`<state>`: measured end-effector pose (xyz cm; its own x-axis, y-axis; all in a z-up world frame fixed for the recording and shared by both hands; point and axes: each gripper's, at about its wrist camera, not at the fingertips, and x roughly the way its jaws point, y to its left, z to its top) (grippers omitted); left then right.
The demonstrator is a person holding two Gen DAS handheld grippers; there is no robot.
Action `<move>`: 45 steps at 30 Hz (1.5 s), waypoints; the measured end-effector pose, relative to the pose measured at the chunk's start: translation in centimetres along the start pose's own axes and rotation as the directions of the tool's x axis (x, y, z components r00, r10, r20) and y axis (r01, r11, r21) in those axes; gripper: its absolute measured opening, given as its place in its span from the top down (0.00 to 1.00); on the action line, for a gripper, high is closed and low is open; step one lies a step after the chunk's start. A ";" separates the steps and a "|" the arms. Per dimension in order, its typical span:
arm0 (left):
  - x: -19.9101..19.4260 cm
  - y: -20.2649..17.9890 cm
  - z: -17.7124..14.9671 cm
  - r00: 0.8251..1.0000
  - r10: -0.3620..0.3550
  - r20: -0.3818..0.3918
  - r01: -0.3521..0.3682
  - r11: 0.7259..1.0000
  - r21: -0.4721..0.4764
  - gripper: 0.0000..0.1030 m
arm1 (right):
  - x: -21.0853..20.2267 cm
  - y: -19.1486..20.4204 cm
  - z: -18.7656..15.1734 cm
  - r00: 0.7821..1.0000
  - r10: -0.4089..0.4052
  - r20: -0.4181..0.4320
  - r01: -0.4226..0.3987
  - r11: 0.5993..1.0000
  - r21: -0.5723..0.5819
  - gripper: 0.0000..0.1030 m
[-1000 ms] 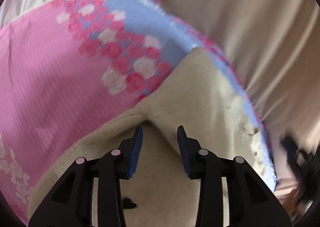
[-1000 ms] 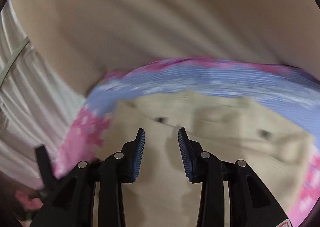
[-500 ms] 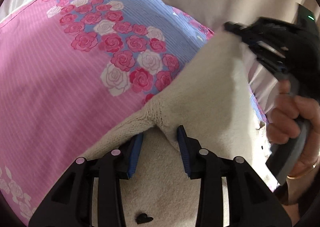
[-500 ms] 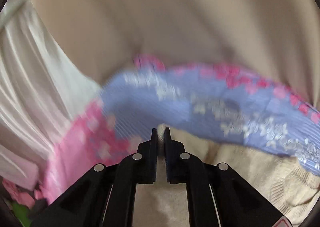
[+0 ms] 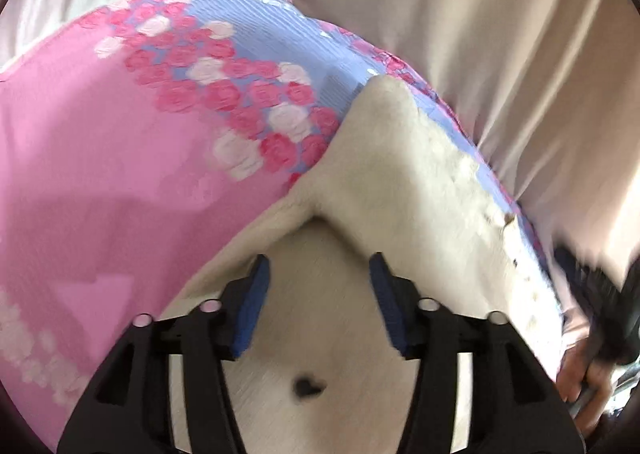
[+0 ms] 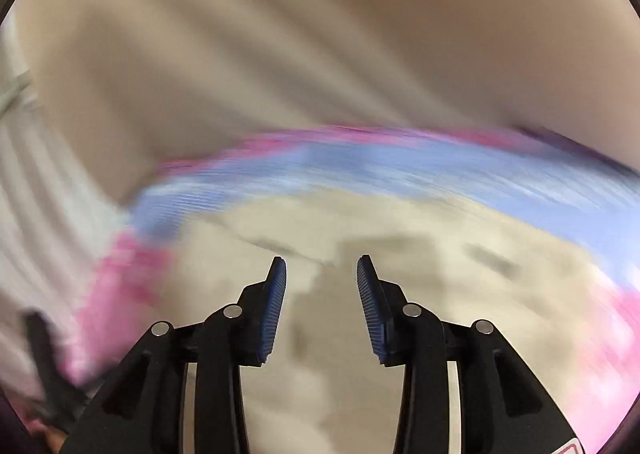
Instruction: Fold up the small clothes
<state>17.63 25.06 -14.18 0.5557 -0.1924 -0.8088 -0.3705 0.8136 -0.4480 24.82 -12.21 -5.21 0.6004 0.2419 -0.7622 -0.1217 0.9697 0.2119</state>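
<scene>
Beneath both opening, empty hand-held grippers, left (image 5: 316,290) and right (image 6: 322,294), cream knit garment (image 5: 400,190) appears soft, light, limp; best pinched at folded edge.

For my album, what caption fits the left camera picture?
Opening left gripper above a cream knit garment on a pink rose-print cloth.

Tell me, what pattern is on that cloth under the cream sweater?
Pink and white roses on a pink and lavender-blue cloth, clearest in the left wrist view.
</scene>
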 end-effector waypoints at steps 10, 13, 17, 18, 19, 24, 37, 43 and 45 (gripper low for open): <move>-2.1 -1.8 -4.9 0.998 0.049 -0.025 -0.048 0.999 0.019 0.49 | -0.1 -12.9 -6.0 0.989 -0.107 -0.098 0.130 0.951 0.281 0.89; -3.1 -2.4 -5.4 0.999 0.043 -0.021 -0.042 0.998 0.039 0.48 | -4.6 -12.8 -5.3 0.995 -0.093 0.044 0.075 0.947 0.311 1.00; -2.9 -3.1 -6.4 0.998 0.061 -0.035 -0.057 0.994 0.094 0.47 | -6.2 -14.4 -7.4 0.986 -0.159 0.043 0.135 0.929 0.344 1.00; -2.5 -3.2 -6.7 0.996 0.080 -0.041 -0.075 0.991 0.109 0.47 | -4.3 -15.5 -8.2 0.986 -0.157 -0.055 0.166 0.921 0.351 1.00; -2.2 -3.2 -7.0 0.993 0.105 -0.054 -0.098 0.989 0.114 0.47 | -2.6 -16.3 -9.1 0.976 -0.157 -0.151 0.203 0.907 0.368 0.99; -3.9 -2.8 -7.7 0.996 0.081 -0.038 -0.076 0.992 0.097 0.45 | -5.1 -14.4 -7.5 0.999 -0.049 -0.007 0.047 0.917 0.397 0.60; -4.6 -1.9 -8.3 0.993 0.109 -0.053 -0.100 0.983 0.151 0.45 | -2.9 -10.7 -5.1 0.981 -0.196 0.004 0.191 0.962 0.194 0.87; -4.8 0.7 -7.9 0.991 0.124 -0.054 -0.115 0.983 0.140 0.45 | -6.4 -12.9 -7.3 0.985 -0.171 -0.038 0.174 0.932 0.318 0.72; -5.5 2.2 -7.7 0.992 0.106 -0.063 -0.099 0.989 0.108 0.45 | -10.3 -13.5 -9.1 0.988 -0.155 0.008 0.143 0.926 0.350 0.65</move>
<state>7.98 23.71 -13.64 0.4656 -0.1391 -0.8740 -0.3412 0.8830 -0.3223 13.05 -27.50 -5.79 0.6185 0.0880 -0.7809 0.2494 0.9203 0.3013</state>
